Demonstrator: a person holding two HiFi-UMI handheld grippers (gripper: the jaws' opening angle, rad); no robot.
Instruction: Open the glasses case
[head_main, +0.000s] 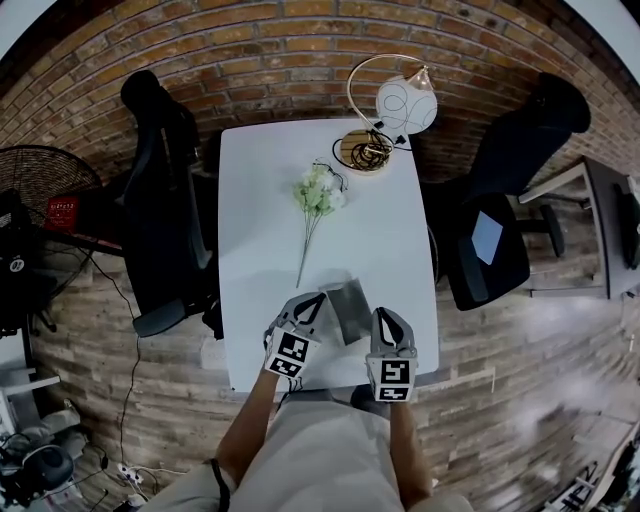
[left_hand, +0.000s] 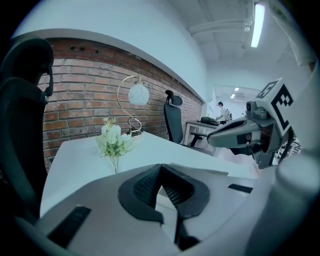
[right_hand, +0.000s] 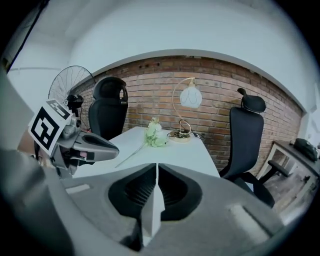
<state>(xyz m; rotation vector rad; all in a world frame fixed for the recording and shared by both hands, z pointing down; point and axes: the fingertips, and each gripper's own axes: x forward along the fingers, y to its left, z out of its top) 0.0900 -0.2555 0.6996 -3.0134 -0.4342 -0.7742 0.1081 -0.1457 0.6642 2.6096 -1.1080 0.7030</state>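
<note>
Grey rectangular glasses case lies on white tabletop near front edge, flanked by left tool and right tool, both pressed together, empty. Flanking probably suits two-sided handling. Lid open or closed: unclear.

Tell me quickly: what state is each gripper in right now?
Left gripper: jaws closed, nothing held.
Right gripper: jaws closed, nothing held.
</note>
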